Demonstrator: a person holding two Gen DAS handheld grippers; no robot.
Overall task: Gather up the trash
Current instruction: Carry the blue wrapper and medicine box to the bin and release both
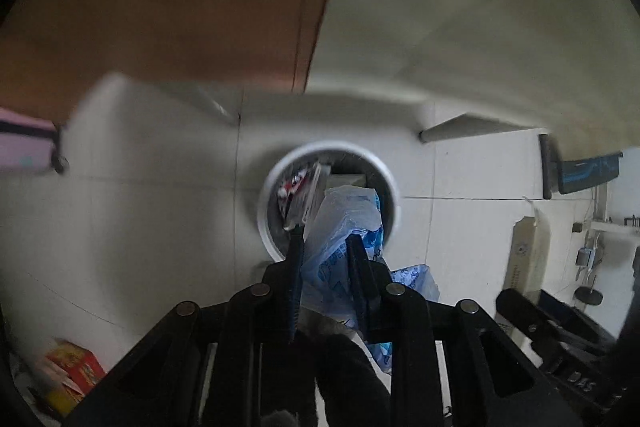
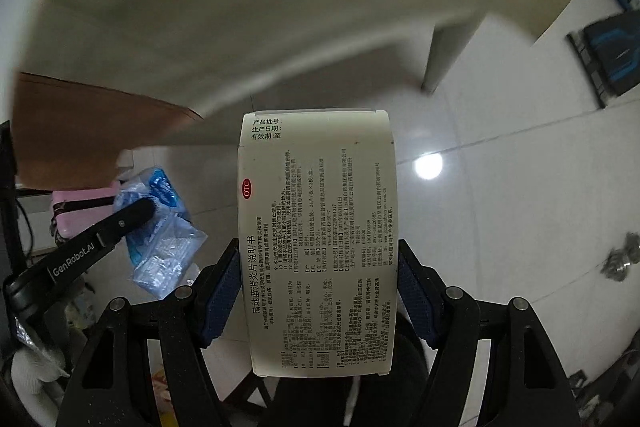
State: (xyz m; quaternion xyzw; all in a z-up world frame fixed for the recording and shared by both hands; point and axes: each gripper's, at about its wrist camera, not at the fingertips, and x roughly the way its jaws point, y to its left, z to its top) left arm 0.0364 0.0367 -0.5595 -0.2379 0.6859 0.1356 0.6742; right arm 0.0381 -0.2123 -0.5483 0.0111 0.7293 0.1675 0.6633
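Above the white bin [image 1: 394, 195] | left gripper [image 1: 326, 239] clamps blue plastic bag [image 1: 344, 227] | right gripper [image 2: 320, 267] grips 1 medicine box [image 2: 320, 227] | red carton [image 1: 70, 371] lies well left of bin

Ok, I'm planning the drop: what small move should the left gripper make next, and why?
Probably open the left gripper: it is shut on the crumpled blue-and-clear plastic bag, which hangs over the round white-rimmed trash bin, already holding wrappers.
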